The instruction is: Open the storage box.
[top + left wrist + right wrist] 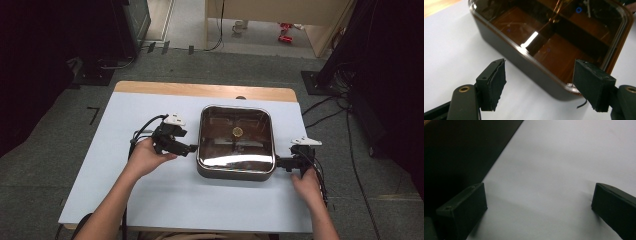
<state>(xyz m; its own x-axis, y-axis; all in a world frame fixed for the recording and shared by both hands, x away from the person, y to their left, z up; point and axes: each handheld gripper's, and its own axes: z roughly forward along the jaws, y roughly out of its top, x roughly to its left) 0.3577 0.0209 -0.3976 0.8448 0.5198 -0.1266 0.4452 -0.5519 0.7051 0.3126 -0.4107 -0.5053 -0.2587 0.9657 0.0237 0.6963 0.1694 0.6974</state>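
Your forearms come in nearest the camera from the bottom of the high view, one on each side of the square pot [236, 141], each hand carrying a gripper. That pot, dark-walled with a brown glass lid [235, 131] and a small brass knob [237, 132] at the lid's middle, sits on the white counter [125, 190] a little right of centre.

Your left gripper [191, 148] is at the pot's left wall, its tips pointing toward the pot and just beside it. Looking along it in the left gripper view [540, 83], you see the jaws spread wide, with one pad [495, 83] over bare counter [451, 55] and the other pad [592, 83] in front of the pot's near corner. The corner of the pot [541, 72] and the rim of the lid [559, 50] lie beyond the gap. Neither pad presses on anything, and nothing is pinched.

Your right gripper [278, 162] is at the pot's right front corner, its tips pointing at that corner from the right and very near it; from above you cannot tell whether they touch. In the right gripper view [537, 210] its jaws are also spread wide, both pads low over the counter [554, 165], with bare white surface between them. The pot's dark wall [456, 152] fills the upper left, just beside the left-hand pad, and whether that pad touches the wall you cannot tell. This gripper holds nothing either.
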